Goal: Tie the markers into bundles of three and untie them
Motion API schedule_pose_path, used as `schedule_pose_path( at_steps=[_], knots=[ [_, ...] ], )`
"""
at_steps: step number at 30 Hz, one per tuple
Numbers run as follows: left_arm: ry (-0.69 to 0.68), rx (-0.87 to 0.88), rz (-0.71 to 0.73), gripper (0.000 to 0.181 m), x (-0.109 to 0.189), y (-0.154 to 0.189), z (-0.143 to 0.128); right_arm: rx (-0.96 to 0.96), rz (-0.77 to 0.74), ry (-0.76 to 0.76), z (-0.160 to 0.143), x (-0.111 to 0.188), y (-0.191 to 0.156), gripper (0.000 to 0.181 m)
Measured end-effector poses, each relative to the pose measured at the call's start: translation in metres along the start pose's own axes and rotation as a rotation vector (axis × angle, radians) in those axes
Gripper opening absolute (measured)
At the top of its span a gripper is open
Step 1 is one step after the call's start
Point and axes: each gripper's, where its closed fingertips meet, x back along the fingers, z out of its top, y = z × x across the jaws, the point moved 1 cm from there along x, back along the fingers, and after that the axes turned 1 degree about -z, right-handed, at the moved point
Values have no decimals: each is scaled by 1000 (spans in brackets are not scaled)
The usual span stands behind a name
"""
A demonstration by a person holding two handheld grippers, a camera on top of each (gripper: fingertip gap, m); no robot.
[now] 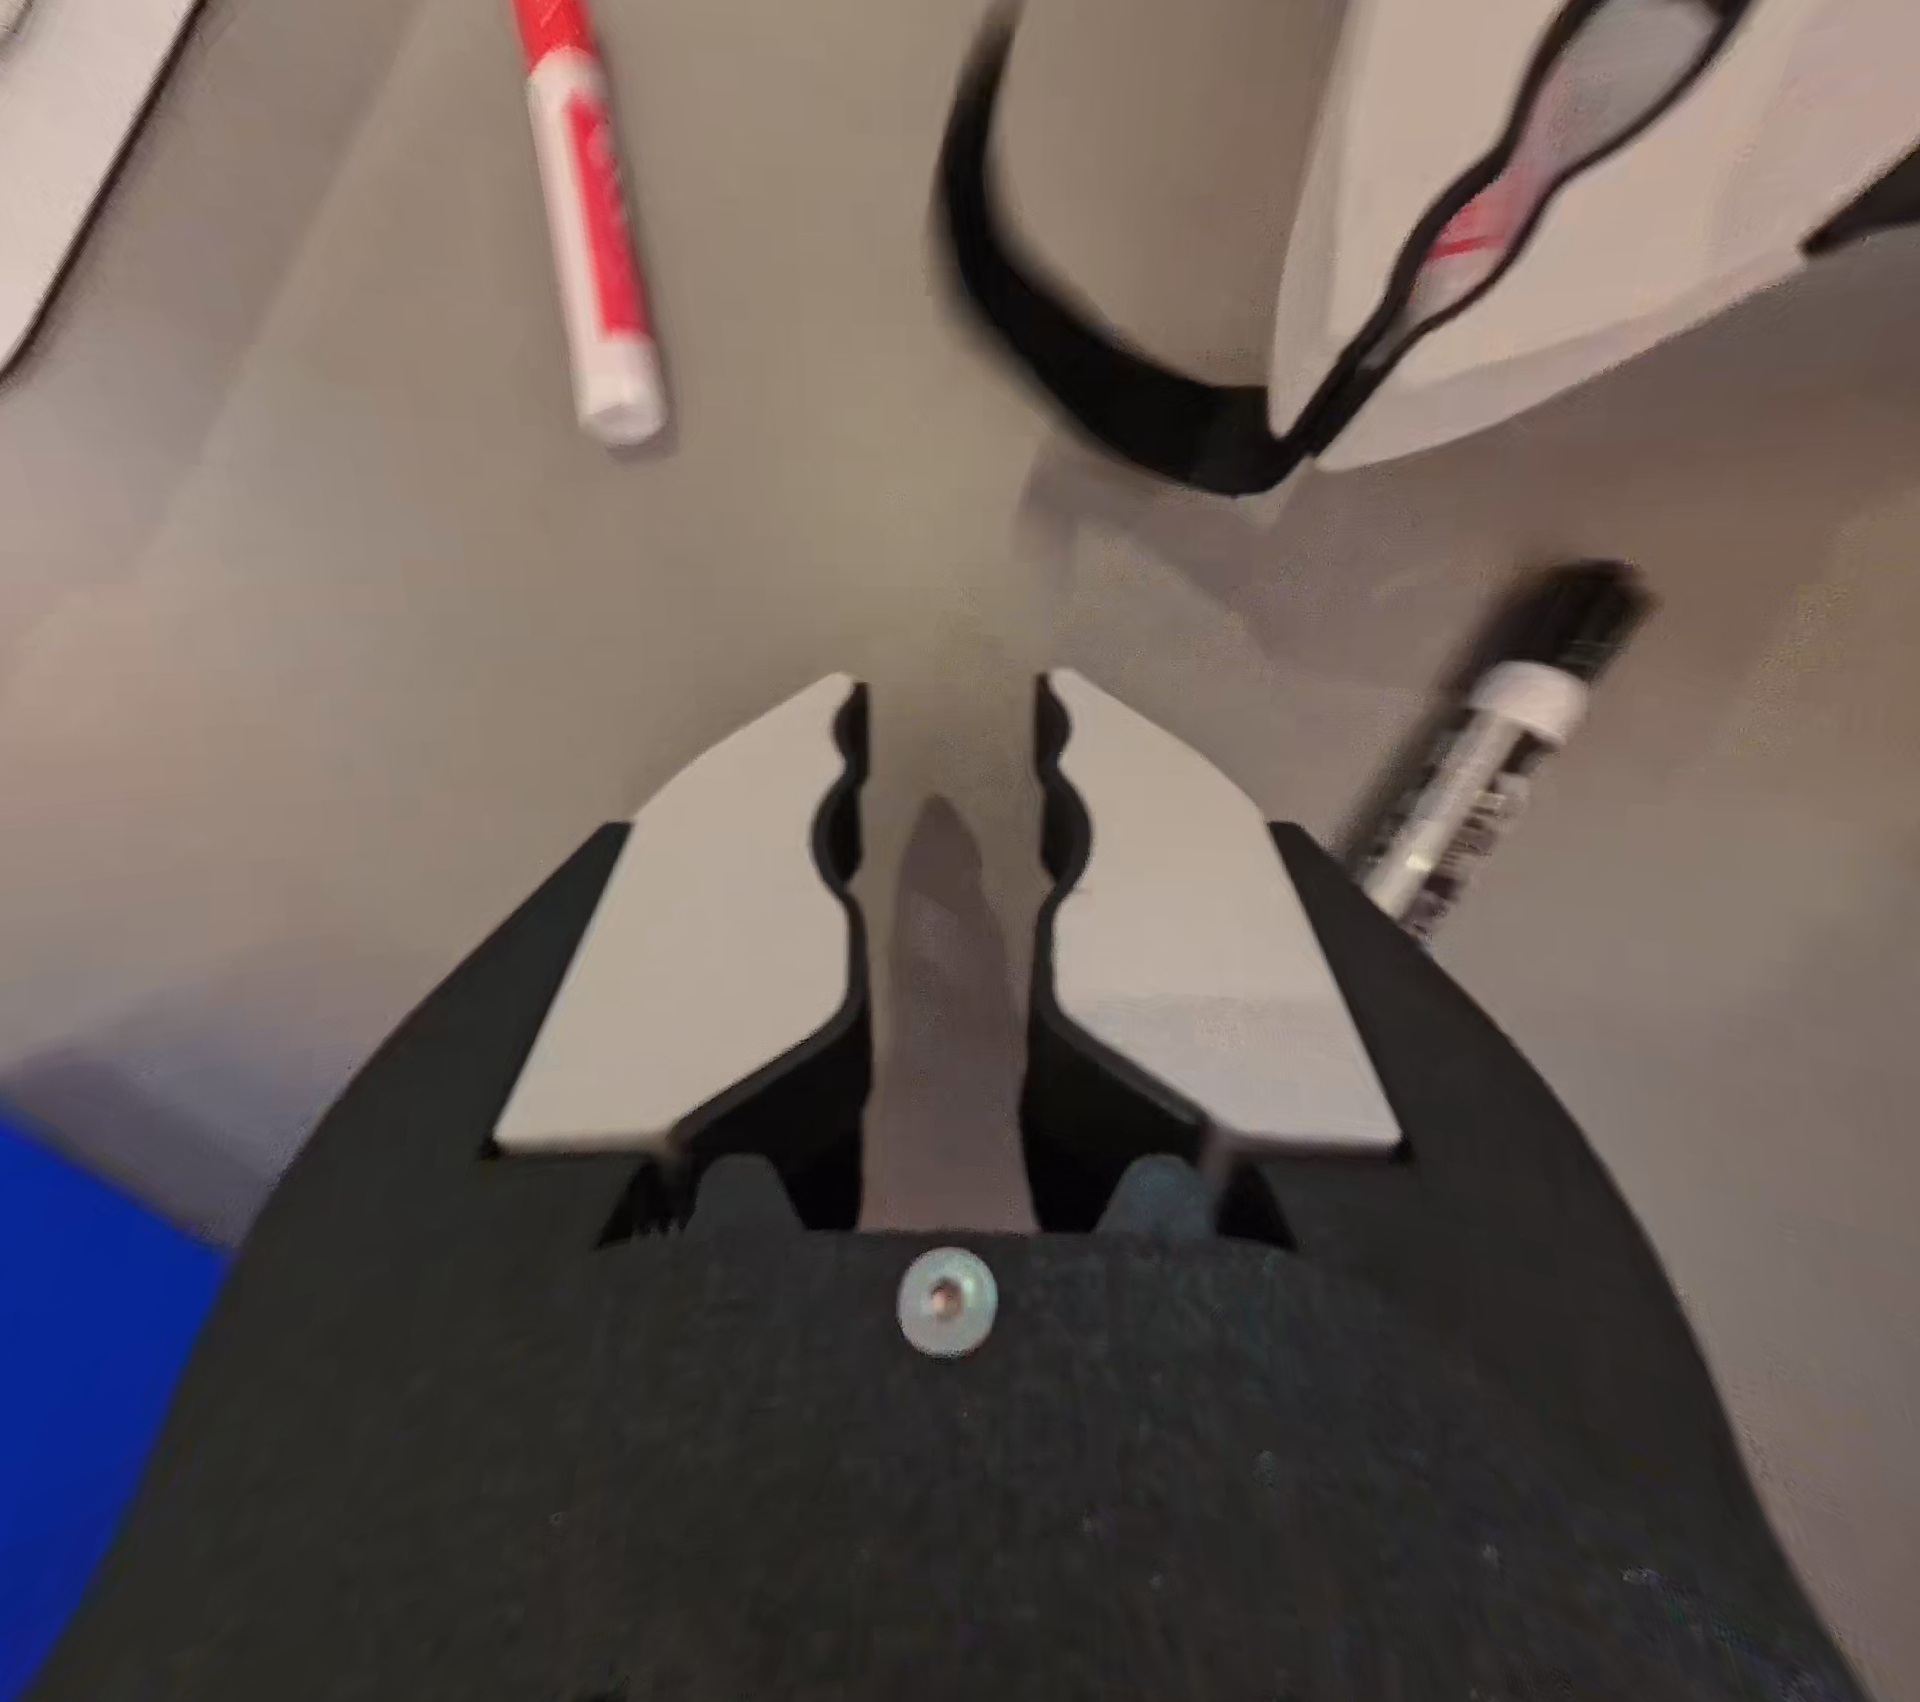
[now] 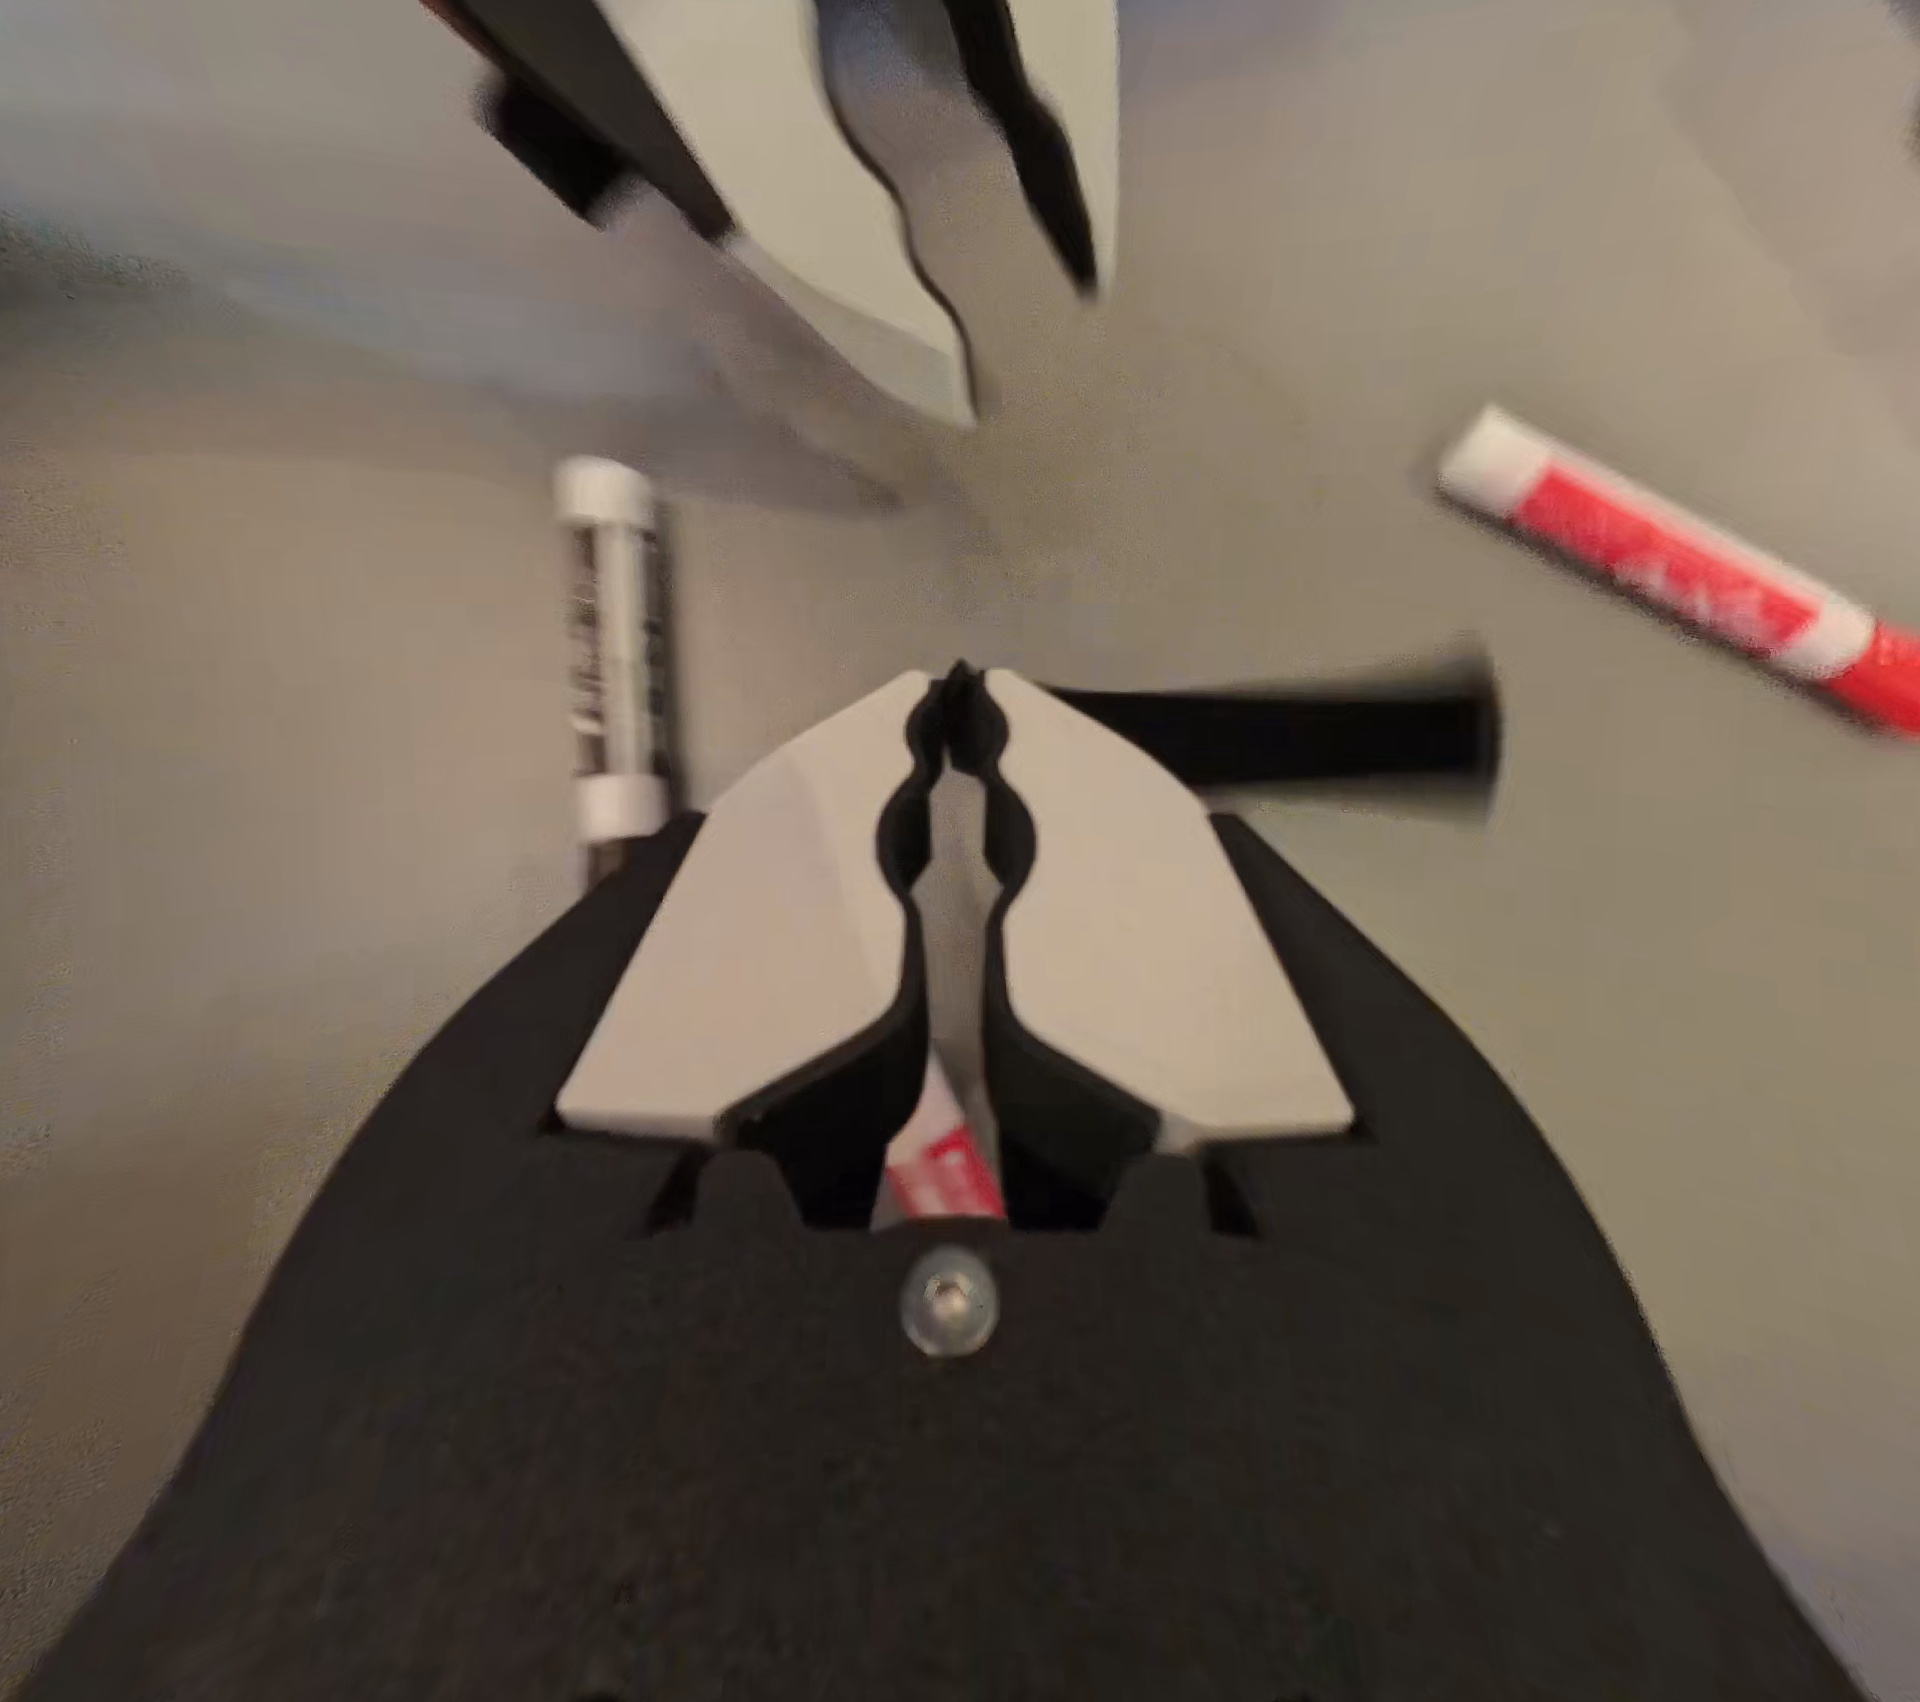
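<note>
In the left wrist view the left gripper (image 1: 951,696) hangs above the grey surface (image 1: 364,613). Its fingers (image 1: 727,904) stand apart with a clear gap, and nothing is between them; only the bare surface shows there. Just to the right of the right finger, a black marker (image 1: 1475,759) lies on the surface, its black cap pointing away. Farther ahead and to the left of the fingers lies a red marker (image 1: 592,208), well apart from the black one. Ahead and to the right, the right gripper (image 1: 1309,447) comes in from the upper corner. Its tips pinch one end of a black strap (image 1: 1039,302), which curves away to the left above the surface. Something white and red shows through the gap between its fingers, blurred.

In the right wrist view the right gripper (image 2: 961,681) has its fingers (image 2: 779,925) closed at the tips on the strap (image 2: 1299,733), which runs out to the right. Near the base of the fingers, a white and red piece (image 2: 940,1169) shows in the gap; I cannot tell whether it is gripped. To the left of the fingers lies the black marker (image 2: 613,644). Ahead to the right lies the red marker (image 2: 1662,572). Straight ahead, the left gripper (image 2: 1023,343) points down, fingers parted and holding nothing.
</note>
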Motion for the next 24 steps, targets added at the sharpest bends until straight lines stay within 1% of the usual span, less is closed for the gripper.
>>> schedule_pose_path(
  at_steps=[1,2,3,4,7,10,12,13,14,15,16,18,19,21,22,24],
  knots=[
    [-16,33,28,43,-5,-8,-3,-18,-15,-82,-9,-8,10,15],
    [-17,57,32,63,-7,-11,-5,-26,-7,-116,-13,-10,15,26],
    [-9,65,39,64,-7,-12,-5,-34,5,-103,-13,-6,16,26],
    [24,57,54,58,-4,-13,-3,-40,17,-58,-10,3,15,27],
    [124,-14,145,63,8,-13,2,-62,-55,107,-3,49,18,42],
    [187,-102,230,64,14,-9,10,-118,-92,199,-15,97,9,36],
    [238,-108,327,66,17,-13,20,-123,-103,176,-36,110,-1,38],
    [268,-111,357,61,17,-15,27,-122,-119,128,-52,111,-3,42],
    [282,-106,347,55,15,-14,32,-120,-140,66,-69,110,-3,45],
    [267,-89,313,55,10,-14,36,-121,-153,24,-82,108,-3,49],
    [229,-65,281,57,5,-19,39,-133,-150,12,-91,106,-4,51],
    [146,-15,233,58,-8,-38,45,-168,-126,32,-97,102,-8,47],
    [97,-5,220,58,-16,-52,48,-183,-126,65,-95,102,-9,44],
    [-35,2,239,57,-33,-89,51,-198,-117,173,-85,103,-15,38],
    [-102,3,224,61,-43,-104,53,-199,-109,221,-80,104,-19,35],
    [-196,17,187,55,-64,-128,60,-187,-111,262,-76,106,-24,33]
  ],
)
